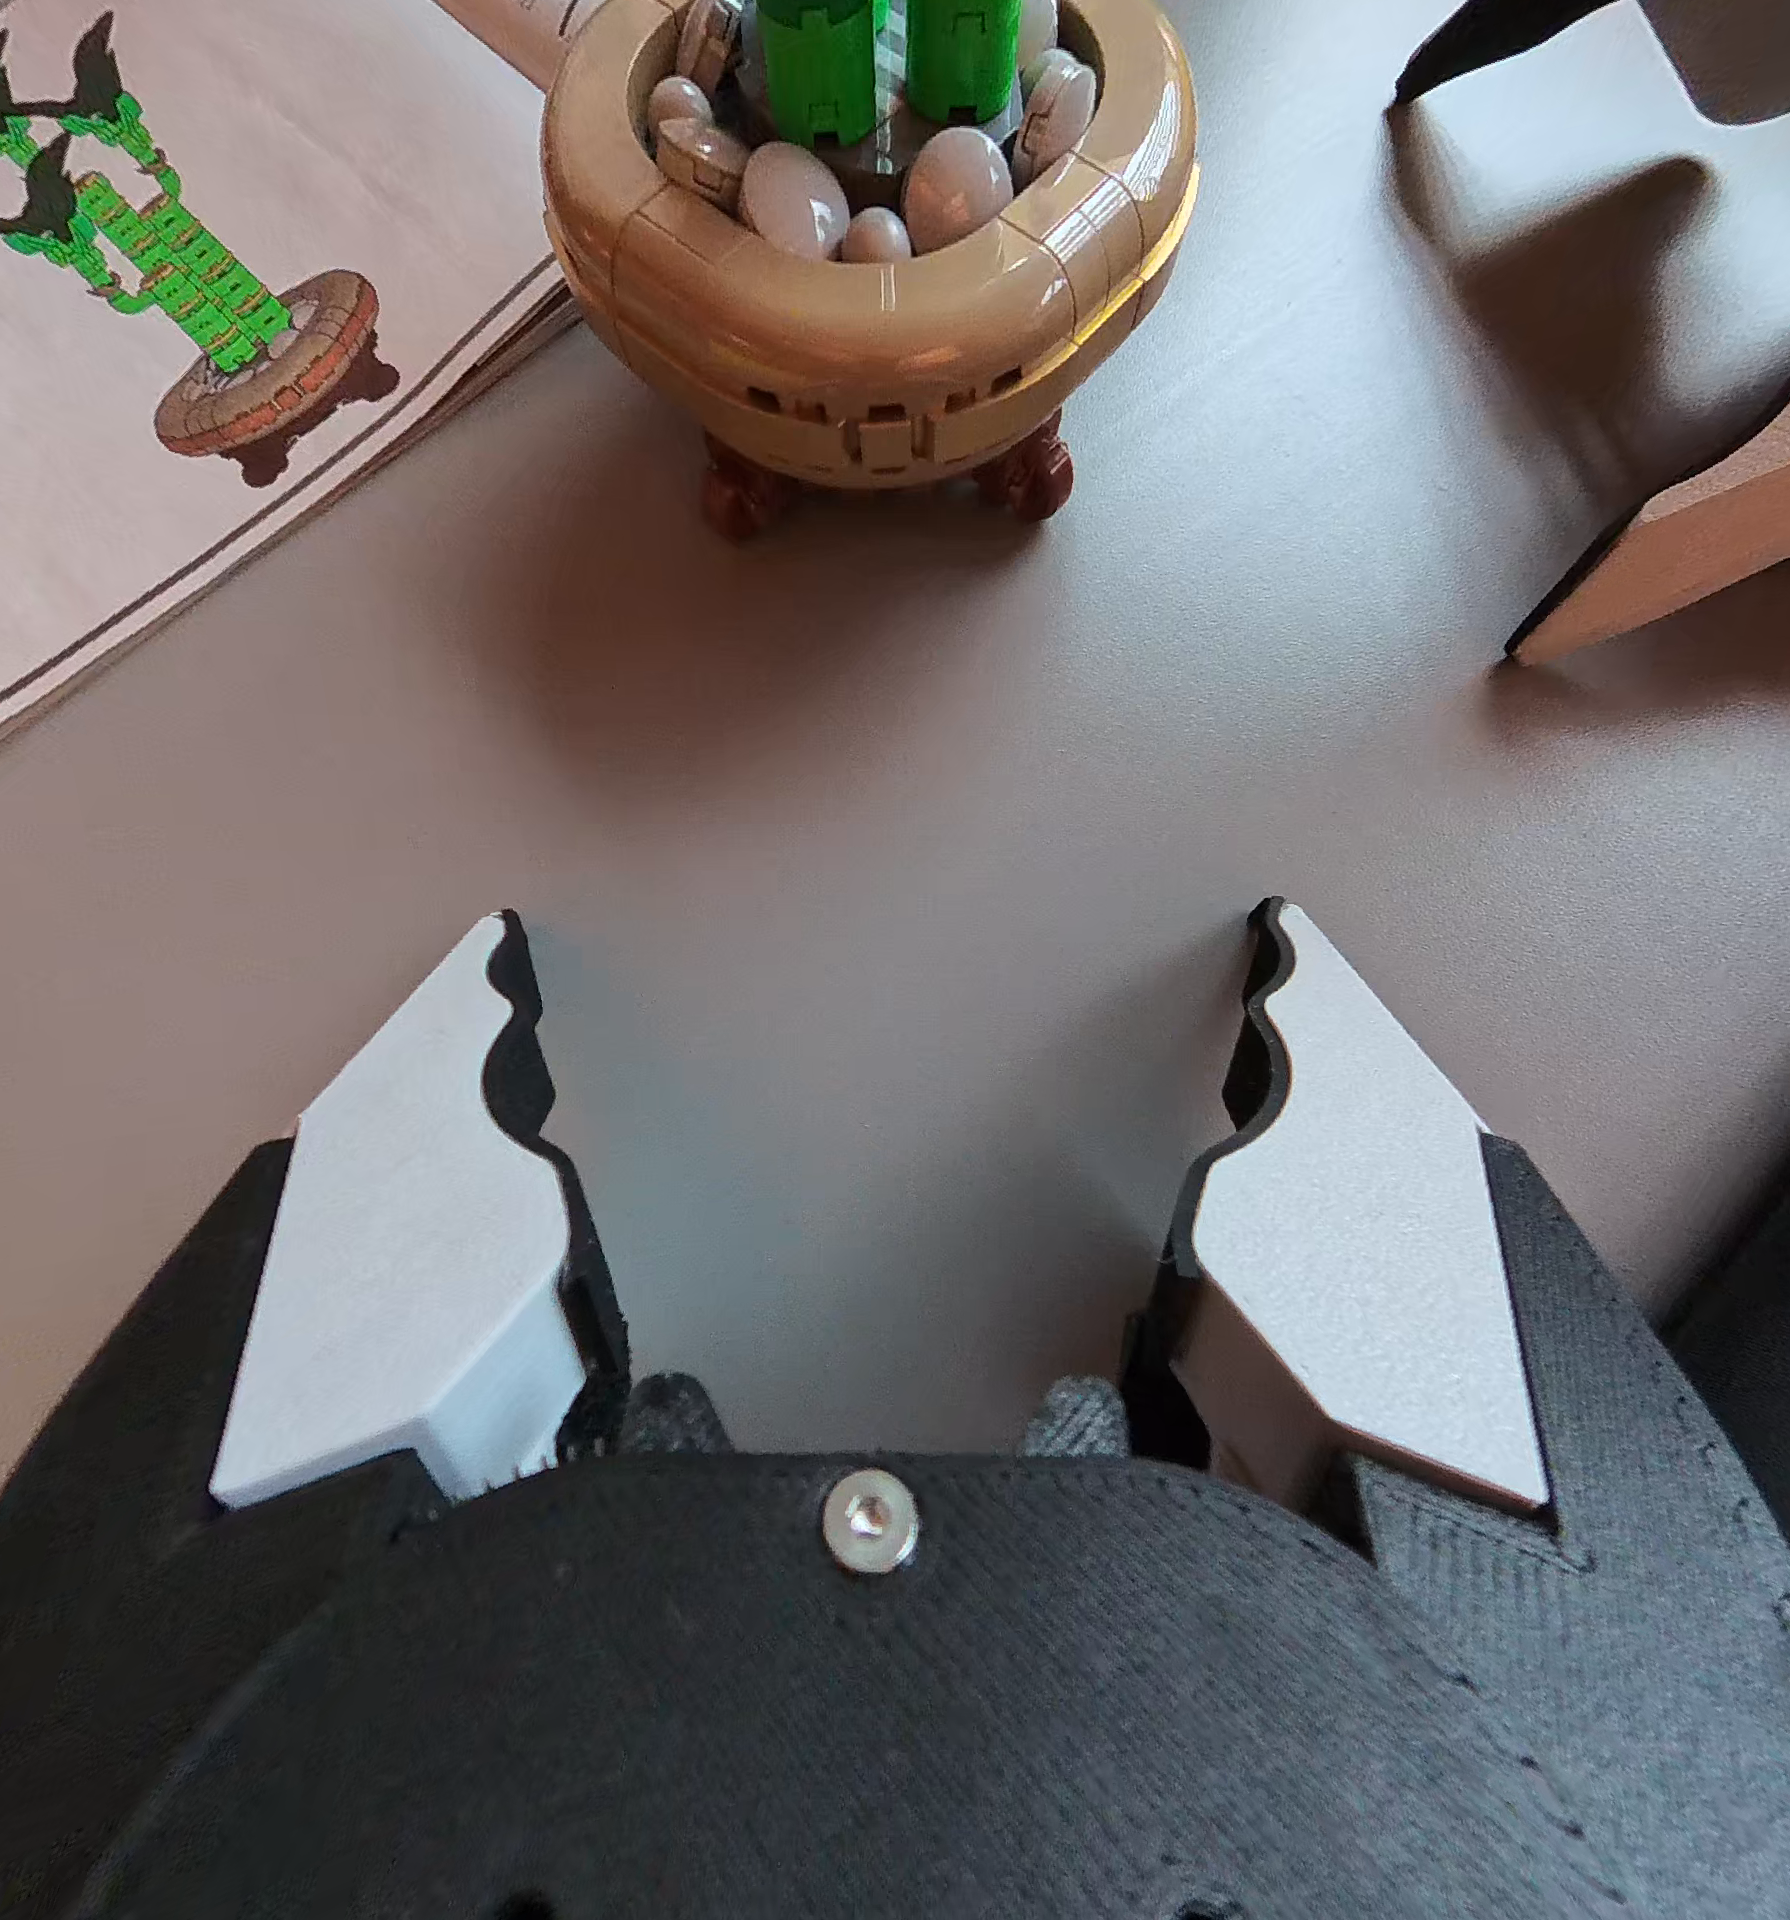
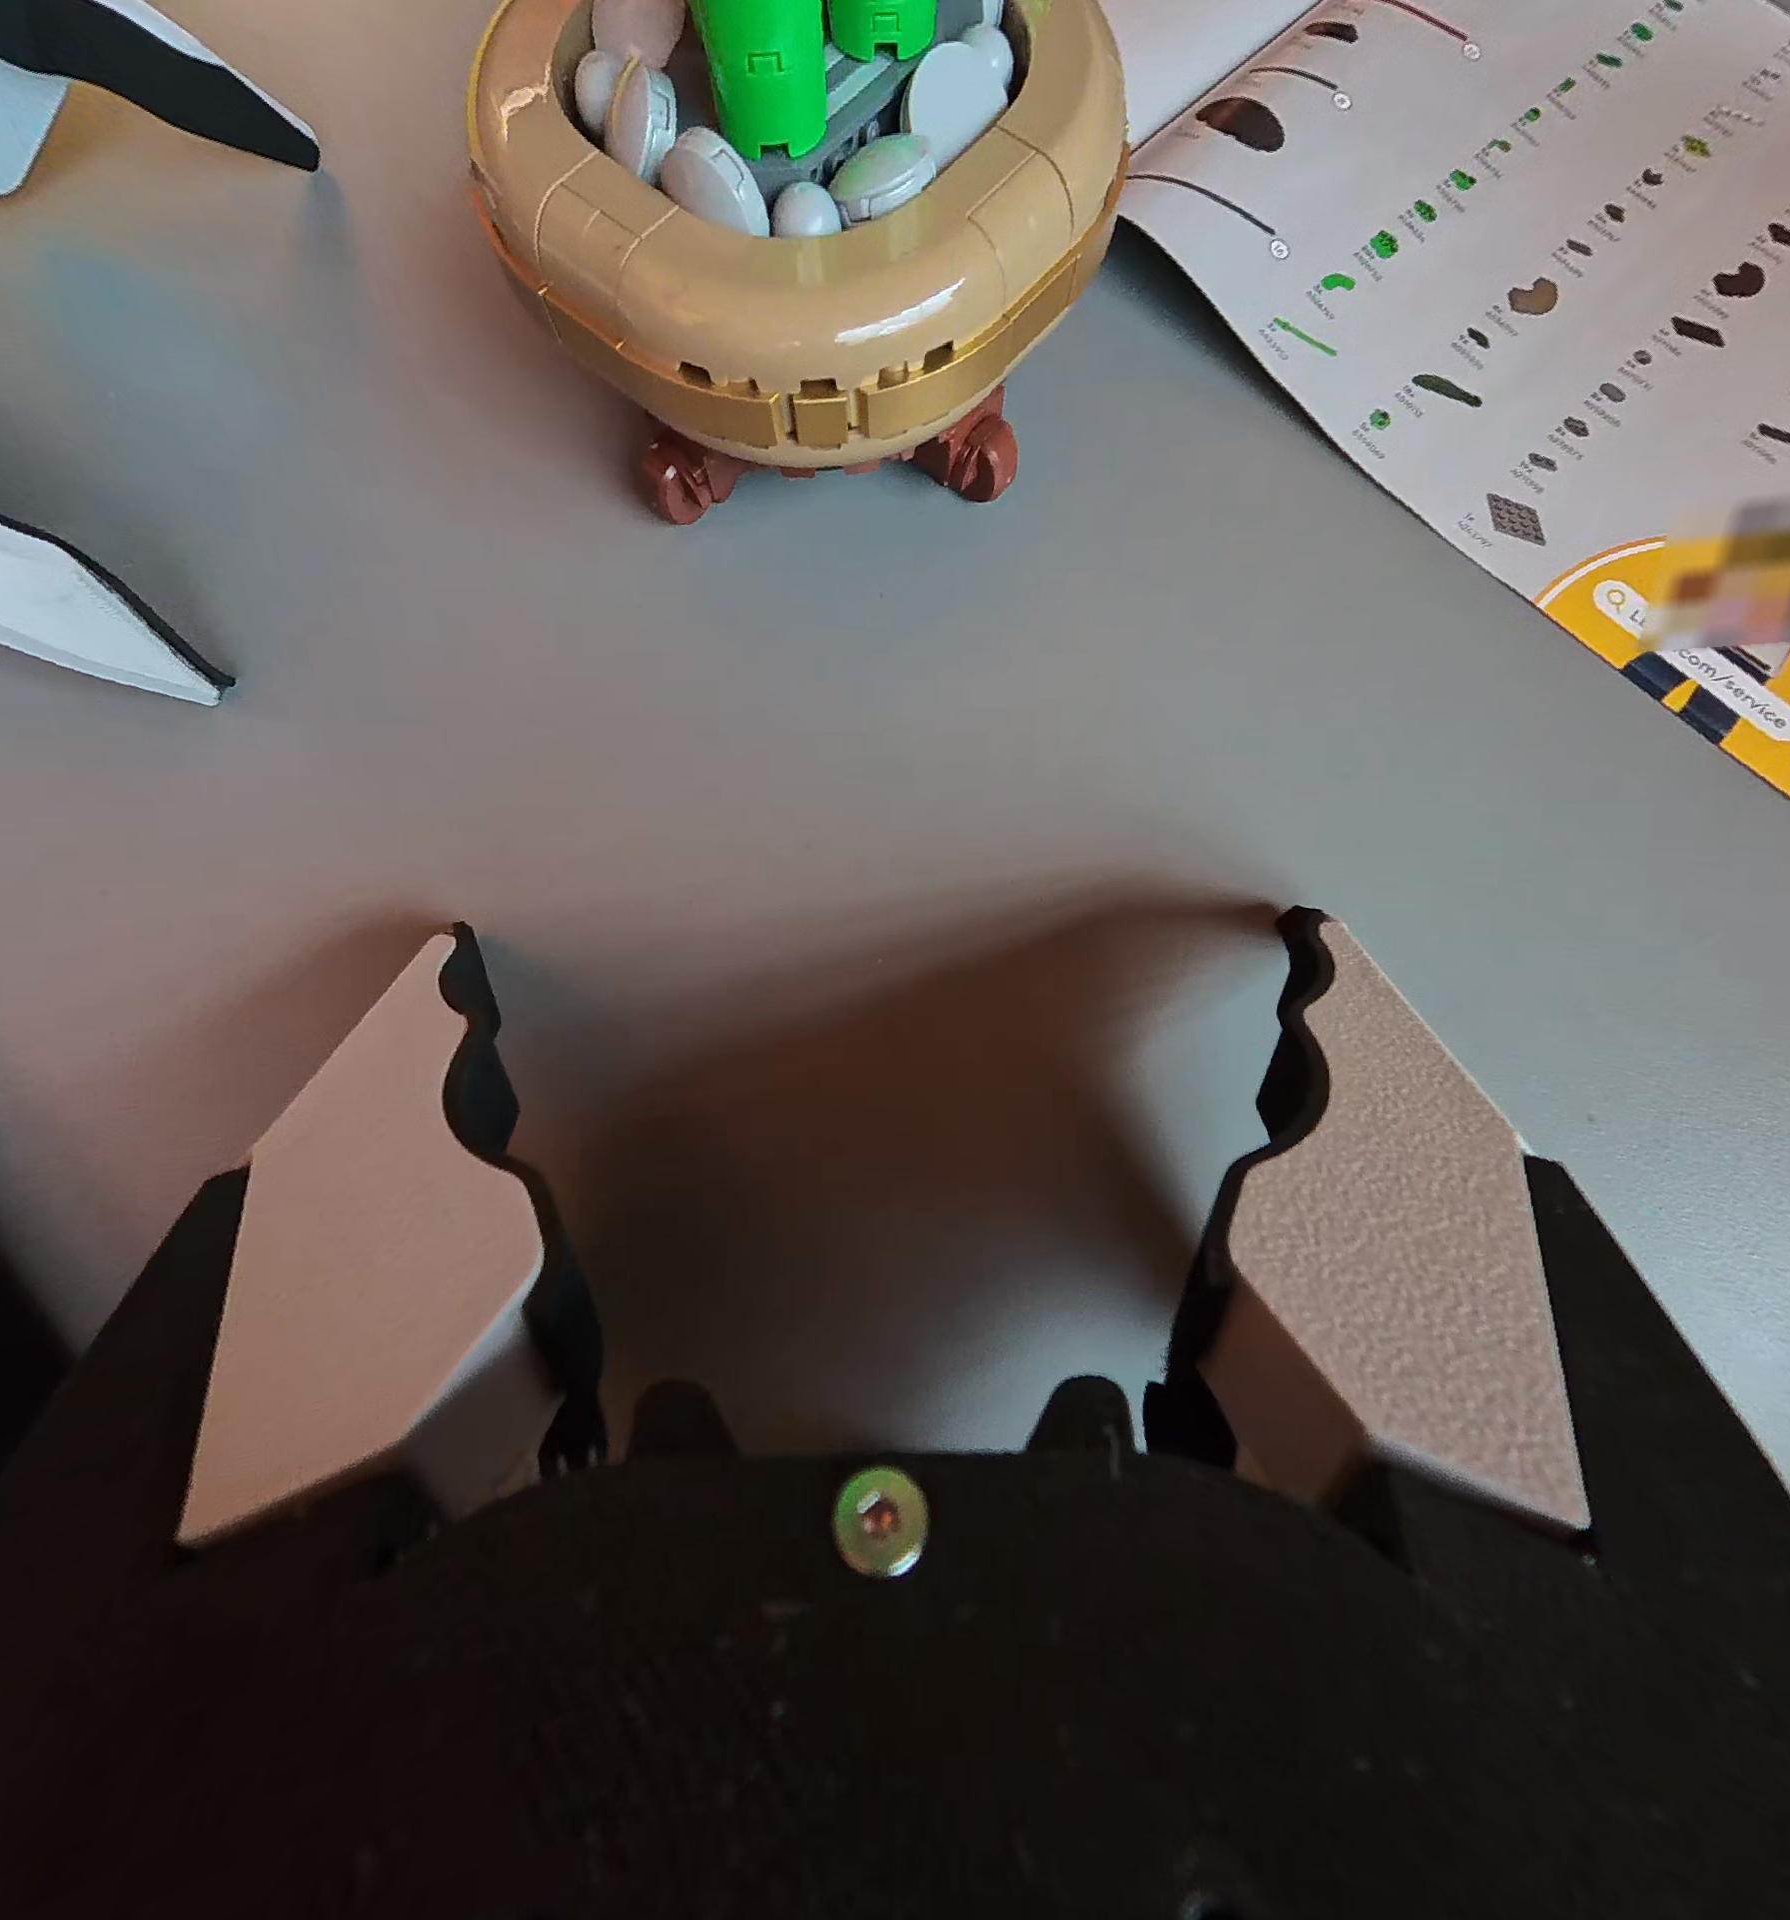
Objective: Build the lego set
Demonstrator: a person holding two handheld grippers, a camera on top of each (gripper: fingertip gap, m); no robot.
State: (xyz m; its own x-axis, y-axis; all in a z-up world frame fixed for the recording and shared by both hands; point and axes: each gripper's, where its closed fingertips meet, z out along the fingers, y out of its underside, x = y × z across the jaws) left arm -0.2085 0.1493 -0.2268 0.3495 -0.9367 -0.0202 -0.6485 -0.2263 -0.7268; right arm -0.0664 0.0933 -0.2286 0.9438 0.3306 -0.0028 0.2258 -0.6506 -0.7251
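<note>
Your left gripper [image 1: 891, 914] and right gripper [image 2: 880, 920] both stand spread apart, empty; scalloped black pads line their matte fingers. The glossy tan rounded pot [image 1: 870, 312] holds smooth grey pebbles [image 1: 795, 203] around green stalks [image 1: 829, 73]; it rests upright on the grey table [image 1: 870, 727].

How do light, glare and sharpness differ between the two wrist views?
Left wrist view: warm light, bright glare on the tan pot, soft shadow in front of it, left gripper fingers lit white. Right wrist view: cooler grey table, right gripper fingers shaded pinkish, booklet slightly blurred, with one mosaic patch.

Empty right gripper [image 2: 875, 925] facing pot [image 2: 797, 281].
</note>
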